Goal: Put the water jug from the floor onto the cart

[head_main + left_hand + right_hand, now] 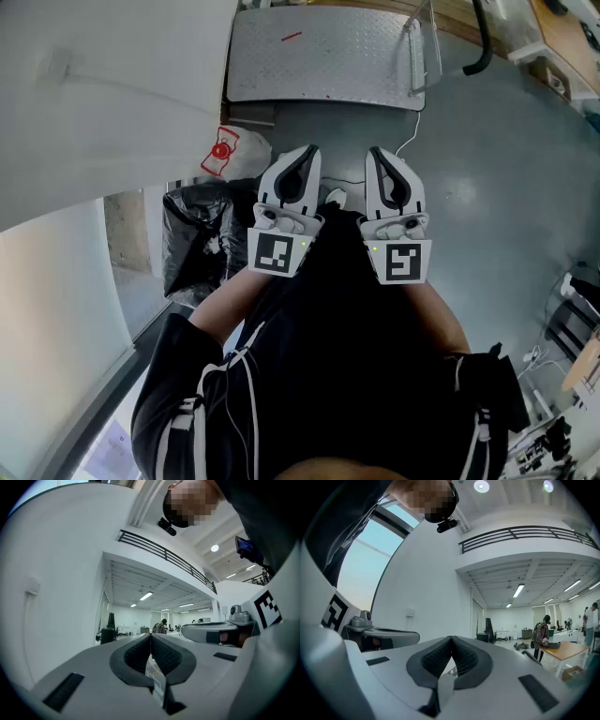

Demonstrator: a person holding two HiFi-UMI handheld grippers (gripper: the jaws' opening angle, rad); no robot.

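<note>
Grey concrete floor point(487, 187) fills the head view, with a diamond-plate platform cart point(319, 47) at the top edge and a black rubbish bag point(192, 239) by the white wall point(84, 103). Above it the left gripper point(307, 150) and the right gripper point(375, 152) are held side by side, jaws together; no water jug can be made out near them.

Left gripper view: the ribbed pads meet at their tips with nothing between them. Beyond is a bright white hall with a railed balcony point(164, 552).

Right gripper view: the pads are likewise closed on nothing. A distant person point(540, 637) stands beside a wooden table point(565, 649).

Two tongs point(311, 150) point(373, 152), one cart point(319, 56), one bag point(195, 239)
</note>
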